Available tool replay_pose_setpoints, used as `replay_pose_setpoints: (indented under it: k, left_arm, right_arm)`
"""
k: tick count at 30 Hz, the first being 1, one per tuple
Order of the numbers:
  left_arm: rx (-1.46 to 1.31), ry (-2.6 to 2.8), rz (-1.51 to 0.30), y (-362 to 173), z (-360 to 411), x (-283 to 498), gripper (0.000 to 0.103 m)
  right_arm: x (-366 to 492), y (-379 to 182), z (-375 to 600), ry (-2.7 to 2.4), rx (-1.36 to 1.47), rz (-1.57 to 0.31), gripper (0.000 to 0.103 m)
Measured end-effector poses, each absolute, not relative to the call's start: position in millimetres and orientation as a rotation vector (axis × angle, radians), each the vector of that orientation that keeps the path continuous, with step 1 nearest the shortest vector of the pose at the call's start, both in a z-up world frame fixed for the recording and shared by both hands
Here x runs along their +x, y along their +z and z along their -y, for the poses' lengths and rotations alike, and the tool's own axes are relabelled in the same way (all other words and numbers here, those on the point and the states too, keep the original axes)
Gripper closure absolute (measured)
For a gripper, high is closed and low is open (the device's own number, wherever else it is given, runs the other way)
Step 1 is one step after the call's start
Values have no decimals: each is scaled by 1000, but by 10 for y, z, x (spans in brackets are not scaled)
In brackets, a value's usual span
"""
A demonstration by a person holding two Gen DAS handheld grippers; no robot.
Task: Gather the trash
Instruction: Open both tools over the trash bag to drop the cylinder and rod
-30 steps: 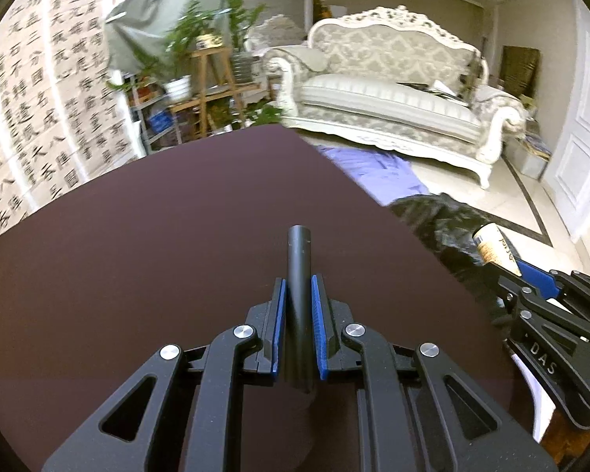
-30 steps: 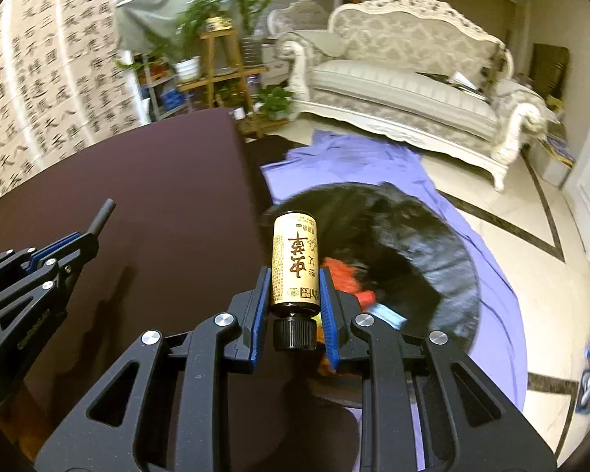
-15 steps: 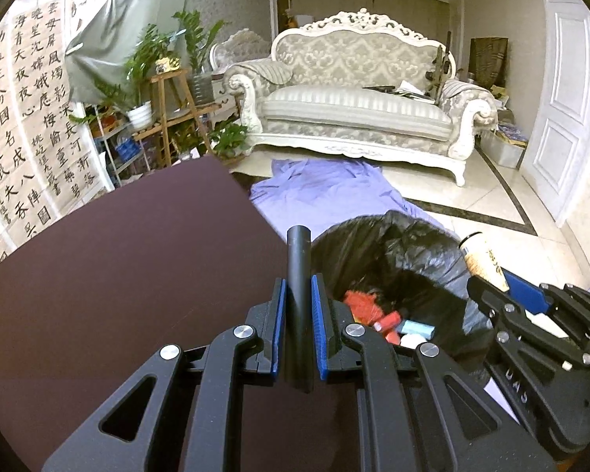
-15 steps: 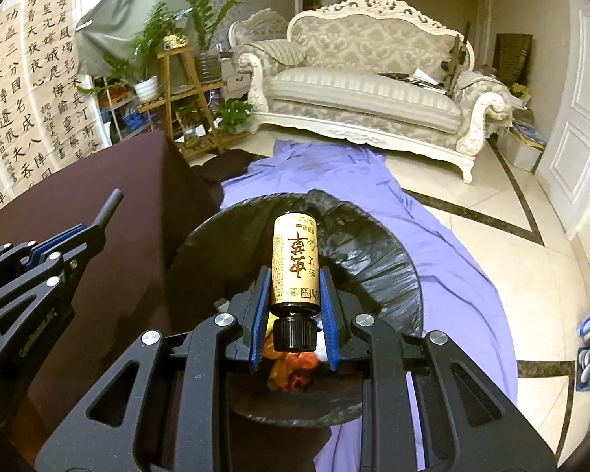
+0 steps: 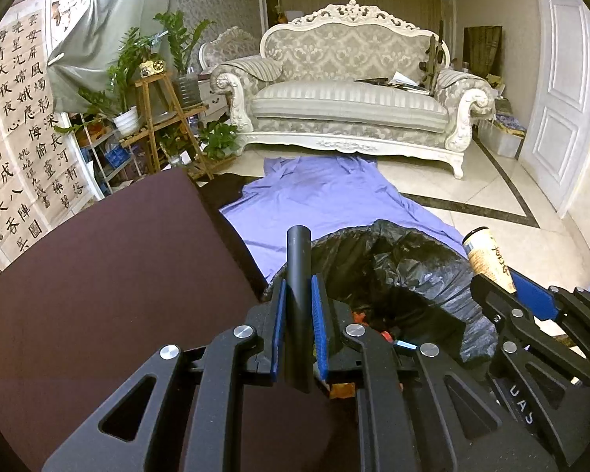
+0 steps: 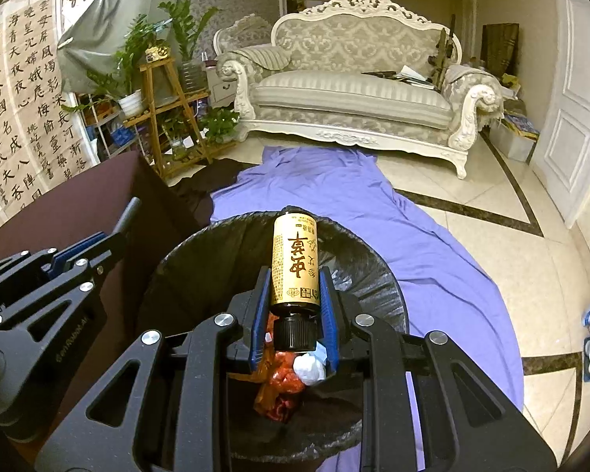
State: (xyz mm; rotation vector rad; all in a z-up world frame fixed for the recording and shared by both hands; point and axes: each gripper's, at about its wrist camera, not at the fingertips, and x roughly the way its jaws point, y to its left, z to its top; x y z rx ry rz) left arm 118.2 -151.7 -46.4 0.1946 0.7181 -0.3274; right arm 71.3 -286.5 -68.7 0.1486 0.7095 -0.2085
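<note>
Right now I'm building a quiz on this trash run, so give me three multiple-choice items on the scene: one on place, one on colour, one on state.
1. Where is the gold-labelled bottle?
A. lying on the sofa
B. over the open mouth of the bin
C. standing on the maroon table

2. What colour is the cloth spread on the floor?
A. purple
B. green
C. red

3. What state is the left claw in?
A. wide open and empty
B. shut on a white cup
C. shut on a black tube

Answers:
1 B: the right wrist view shows the right claw holding the bottle with the black-lined bin below it.
2 A: both views show purple fabric running from the bin toward the sofa.
3 C: blue pads press on both sides of the black tube.
</note>
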Motion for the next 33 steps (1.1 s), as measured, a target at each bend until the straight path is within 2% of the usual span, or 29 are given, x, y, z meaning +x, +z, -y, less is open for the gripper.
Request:
replay_pose_setpoints:
  k: [5,6,10,12,16,19,23,30,33]
  left_arm:
    - [204,-320,-727,-479,1540,1231,89]
    - [202,-319,-735,-489,1549,1234,85]
    - [196,-313,-737,-480,1554,1251,59]
    - [198,-312,-736,-473,1549,1259,54]
    - [197,-309,-730,-454,1543,1256,40]
    - [199,-309,-722,-442,1538,1240,33]
    - [189,-303,-720,-430,1499,1250,30]
    - [175,-284,-717,-405,1411,1236,28]
    - [171,-277,-705,-373,1371,1197,25]
  right_arm:
    - [759,-710,2893,-210,165,-712,80]
    - [759,-716,2895,-212,166,-711,79]
    - [769,-718,2917,-216,169,-713,76]
    - [760,-713,2933,-224,169,-709,66]
    - [738,-694,2926,-233,168,-704,65]
    - [722,-682,2933,-243,163,-700,58]
    - [679,-657,2954,-261,163,-692,50]
    - [595,-610,2989,-285,166,-684,48]
    - [562,-584,2964,-292,162,-679,44]
